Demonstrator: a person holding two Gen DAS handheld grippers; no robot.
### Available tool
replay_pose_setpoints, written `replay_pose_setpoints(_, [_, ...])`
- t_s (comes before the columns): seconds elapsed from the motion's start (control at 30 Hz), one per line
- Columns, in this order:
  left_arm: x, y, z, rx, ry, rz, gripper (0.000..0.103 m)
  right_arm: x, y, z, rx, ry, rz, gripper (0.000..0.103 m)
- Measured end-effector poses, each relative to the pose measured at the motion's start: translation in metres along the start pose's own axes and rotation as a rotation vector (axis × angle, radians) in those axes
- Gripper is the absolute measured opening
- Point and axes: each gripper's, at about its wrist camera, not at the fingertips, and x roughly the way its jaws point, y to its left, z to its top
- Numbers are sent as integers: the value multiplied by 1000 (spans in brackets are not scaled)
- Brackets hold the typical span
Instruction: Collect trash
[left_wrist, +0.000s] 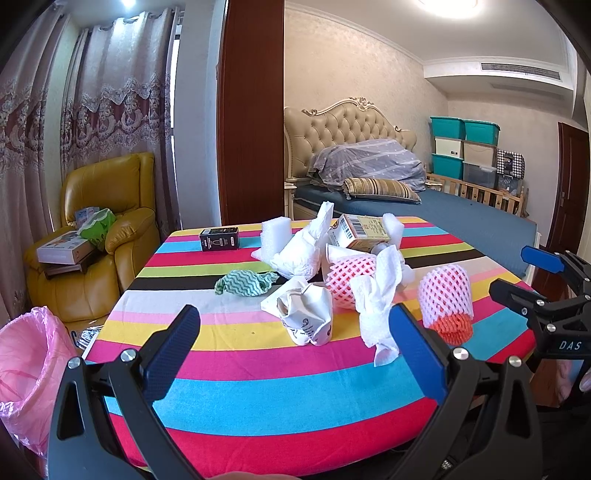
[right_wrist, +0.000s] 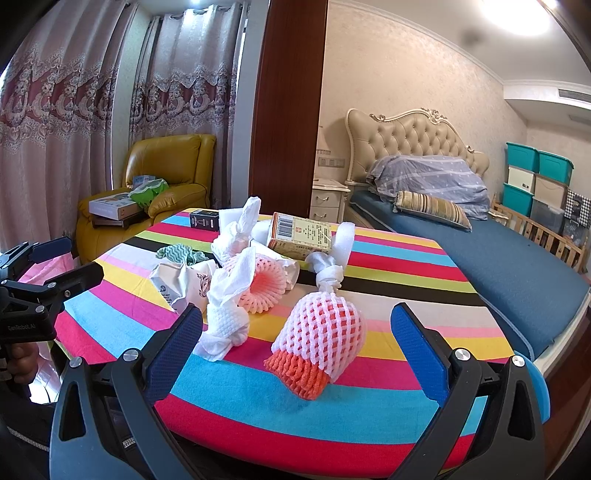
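Observation:
Trash lies scattered on a table with a striped cloth (left_wrist: 258, 387). In the left wrist view I see a crumpled printed paper cup (left_wrist: 306, 314), a twisted white tissue (left_wrist: 376, 306), a pink-and-orange foam fruit net (left_wrist: 445, 302), a second pink net (left_wrist: 347, 280), a green rag (left_wrist: 243, 282), a cardboard box (left_wrist: 360, 230) and a small black box (left_wrist: 219, 239). My left gripper (left_wrist: 295, 339) is open just short of the cup and tissue. My right gripper (right_wrist: 295, 338) is open around the near side of the foam net (right_wrist: 317, 339), touching nothing.
A bin lined with a pink bag (left_wrist: 26, 369) stands at the table's left. A yellow armchair (left_wrist: 99, 236) with boxes sits behind it. A bed (left_wrist: 443, 218) runs along the table's far right side. White foam blocks (left_wrist: 275, 236) lie at the back of the table.

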Motion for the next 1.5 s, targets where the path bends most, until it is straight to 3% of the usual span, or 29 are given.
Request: replay_pose_setpoints(1.5, [0,0,-4,-14,1,0,99,-1,-4,0,5,-8,-2,96])
